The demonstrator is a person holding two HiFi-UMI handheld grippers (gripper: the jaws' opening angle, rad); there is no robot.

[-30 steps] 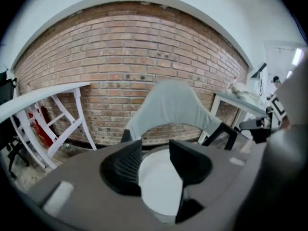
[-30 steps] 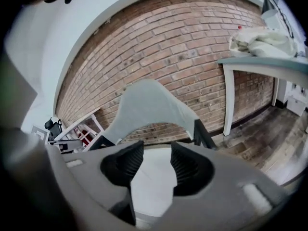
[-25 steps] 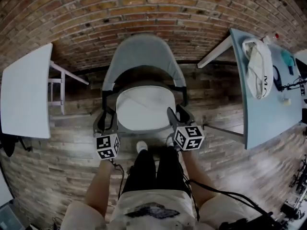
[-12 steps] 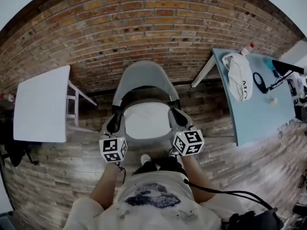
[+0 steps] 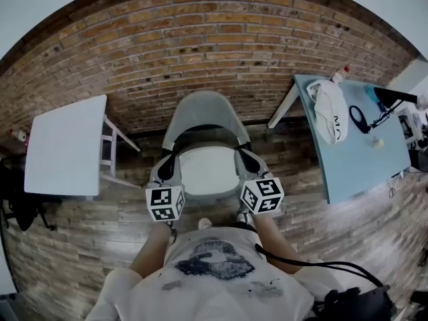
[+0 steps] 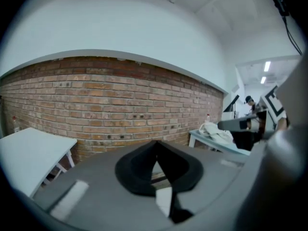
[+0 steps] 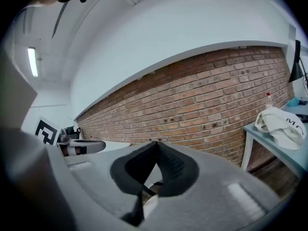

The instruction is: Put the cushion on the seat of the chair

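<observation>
The grey chair (image 5: 204,112) stands against the brick wall, and the white cushion (image 5: 209,170) lies flat on its seat. In the head view my left gripper (image 5: 168,166) hovers over the seat's left edge and my right gripper (image 5: 245,159) over its right edge. Both are above the cushion and apart from it. In the left gripper view the left gripper (image 6: 155,142) has its black pads pressed together with nothing between them. The right gripper (image 7: 156,142) looks the same in its own view, shut and empty. Both point nearly level toward the wall.
A white table (image 5: 63,146) stands to the left of the chair. A light blue table (image 5: 361,156) to the right carries a white cloth bag (image 5: 332,114), a bottle (image 5: 342,73) and small items. A black cable (image 5: 314,267) trails by my right side over the wooden floor.
Both grippers rose from the cushion's sides and their jaws went from open to shut. The cushion stayed on the seat. The head view lifted, so the chair looks smaller.
</observation>
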